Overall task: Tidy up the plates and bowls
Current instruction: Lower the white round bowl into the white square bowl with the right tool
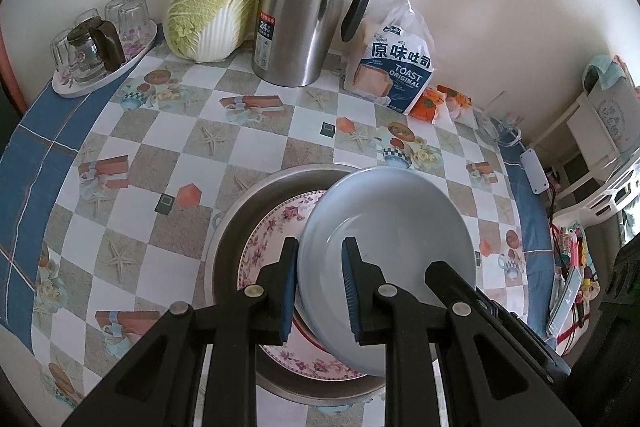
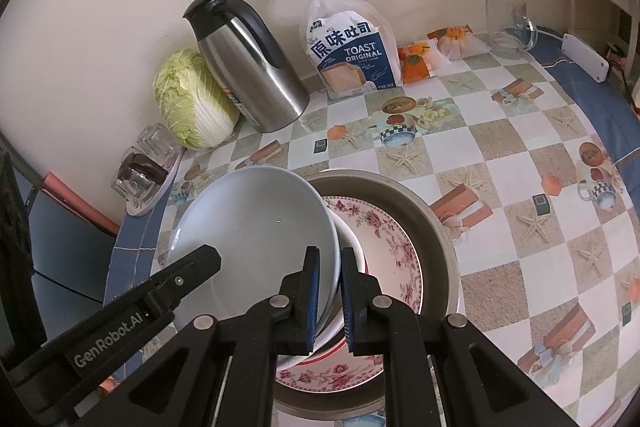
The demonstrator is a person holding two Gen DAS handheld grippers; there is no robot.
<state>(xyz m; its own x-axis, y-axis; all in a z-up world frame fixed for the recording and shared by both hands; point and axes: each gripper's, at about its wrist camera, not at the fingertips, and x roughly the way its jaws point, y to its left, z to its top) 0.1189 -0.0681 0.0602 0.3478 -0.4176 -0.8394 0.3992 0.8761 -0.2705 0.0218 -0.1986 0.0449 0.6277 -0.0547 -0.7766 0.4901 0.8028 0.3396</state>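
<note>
two handheld grippers are showing, both built of matte black plastic. the left gripper (image 1: 319,291) is showing angular linkage arms with triangular cut-outs, round silver pivot pins and ribbed blue pads (image 1: 349,291) lining its fingers. the right gripper (image 2: 329,301) is looking the same. in the right wrist view, white "genrobot.ai" lettering is running along the left gripper's black finger.

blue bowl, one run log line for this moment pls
phase: bowl held over basin | left claw: shut on blue bowl rim | right claw: shut on opposite rim | below: floral plate in metal basin
</note>
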